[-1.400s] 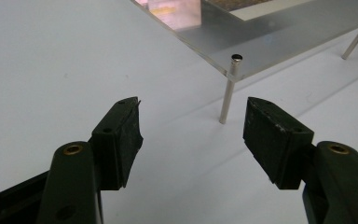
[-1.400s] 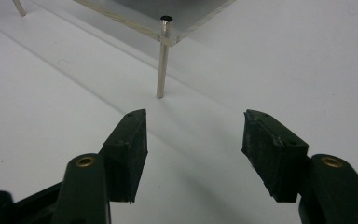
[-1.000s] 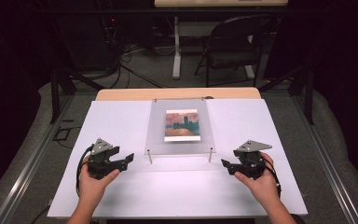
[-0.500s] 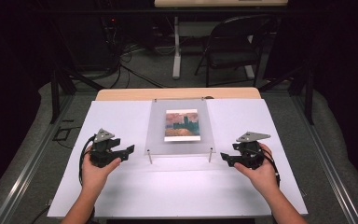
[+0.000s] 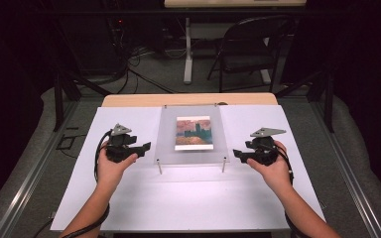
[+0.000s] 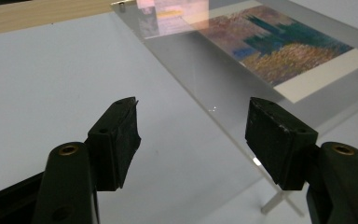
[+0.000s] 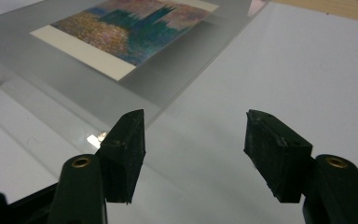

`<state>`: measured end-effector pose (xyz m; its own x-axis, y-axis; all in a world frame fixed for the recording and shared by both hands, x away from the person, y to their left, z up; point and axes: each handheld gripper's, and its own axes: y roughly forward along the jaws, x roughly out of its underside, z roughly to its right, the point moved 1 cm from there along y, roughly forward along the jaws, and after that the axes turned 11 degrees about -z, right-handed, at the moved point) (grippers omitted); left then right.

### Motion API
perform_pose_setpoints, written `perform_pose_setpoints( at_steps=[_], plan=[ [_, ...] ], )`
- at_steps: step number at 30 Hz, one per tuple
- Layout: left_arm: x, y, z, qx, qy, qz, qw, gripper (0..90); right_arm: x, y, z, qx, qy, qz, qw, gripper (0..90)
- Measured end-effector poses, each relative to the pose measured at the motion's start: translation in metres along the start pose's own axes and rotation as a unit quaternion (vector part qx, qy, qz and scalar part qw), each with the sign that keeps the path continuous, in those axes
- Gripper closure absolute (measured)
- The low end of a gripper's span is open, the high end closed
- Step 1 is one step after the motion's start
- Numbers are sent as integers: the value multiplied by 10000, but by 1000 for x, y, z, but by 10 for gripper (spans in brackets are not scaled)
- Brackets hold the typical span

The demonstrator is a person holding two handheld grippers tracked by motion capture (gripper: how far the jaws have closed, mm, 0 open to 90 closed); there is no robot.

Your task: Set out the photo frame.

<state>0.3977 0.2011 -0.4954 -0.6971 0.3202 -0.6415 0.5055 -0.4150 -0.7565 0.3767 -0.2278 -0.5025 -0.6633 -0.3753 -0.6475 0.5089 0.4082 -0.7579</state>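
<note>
High view shows left gripper (image 5: pixel 145 146) and right gripper (image 5: pixel 236 153), jaws apart and empty, flanking a clear acrylic sheet (image 5: pixel 191 154) on metal standoffs over a painted print (image 5: pixel 193 132): likely stiff, slick, best gripped at side edges.

Clear panel (image 5: pixel 192 148) stands raised on thin posts (image 5: pixel 159 166) mid-table, print (image 5: pixel 193 133) beneath it. White table surface (image 5: pixel 188 198) bare left, right and in front of panel. Left gripper (image 5: pixel 145 146) just beside panel's left edge, right gripper (image 5: pixel 237 153) just beside right edge; both with jaws spread, nothing between. Near posts block low gap at panel's front corners.
</note>
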Motion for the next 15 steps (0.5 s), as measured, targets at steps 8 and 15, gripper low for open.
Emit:
perform_pose_setpoints(
  at_steps=[8, 15],
  plan=[
    [-27, 16, -2, 26, -79, -2, 10000, 348, -23, 16, 8, -19, 188, 53, 9998, 390],
    [-46, 33, -4, 49, -113, -46, 9999, 347, -41, 33, 13, -97, 373, 66, 9992, 397]
  ],
)
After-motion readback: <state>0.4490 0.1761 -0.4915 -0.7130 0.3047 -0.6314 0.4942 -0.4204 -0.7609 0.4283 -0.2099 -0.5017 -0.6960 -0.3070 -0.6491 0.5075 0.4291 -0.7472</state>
